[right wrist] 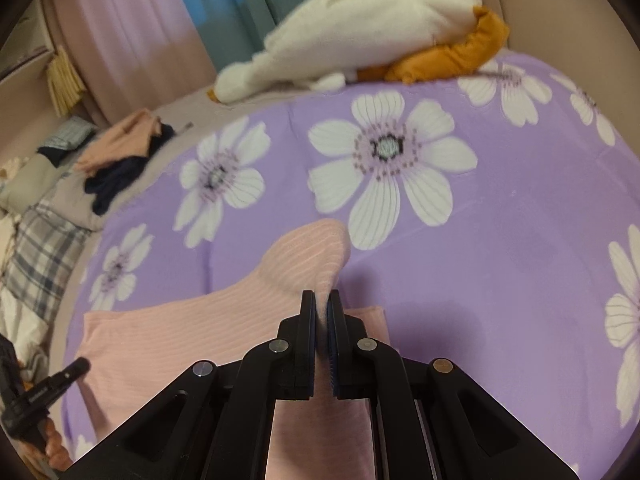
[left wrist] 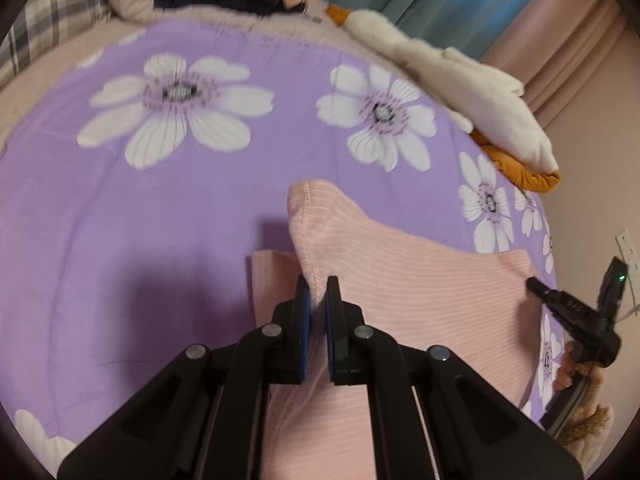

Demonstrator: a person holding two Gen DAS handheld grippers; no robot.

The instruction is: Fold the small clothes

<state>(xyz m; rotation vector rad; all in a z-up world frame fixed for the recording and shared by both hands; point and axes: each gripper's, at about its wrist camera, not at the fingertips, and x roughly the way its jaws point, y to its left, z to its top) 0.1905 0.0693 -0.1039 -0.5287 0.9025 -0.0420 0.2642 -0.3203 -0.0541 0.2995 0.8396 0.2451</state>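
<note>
We have the pink ribbed garment (left wrist: pixel 420 292) lying on the bed's purple flowered sheet (left wrist: pixel 120 240), its near edge lifted at both corners while a lower layer of the same cloth stays flat beneath. The left gripper (left wrist: pixel 318 292) is pinching one stitched corner, its blue pads pressed tight on the fabric. The right gripper (right wrist: pixel 322 304) is pinching the other corner the same way, and the cloth bulges up ahead of it in a soft hump.

We judge that we are in the middle of a fold: both corners are up and the held edge is being carried over the rest of the garment. Next we need to keep the two corners level with each other, bring the edge across until it meets the far edge, lay it down flat, and only then let go.

Further out, a white and orange plush toy (right wrist: pixel 360 44) lies at the far side of the bed. A heap of dark and peach clothes (right wrist: pixel 124 148) sits near the checked pillow (right wrist: pixel 36 256).
</note>
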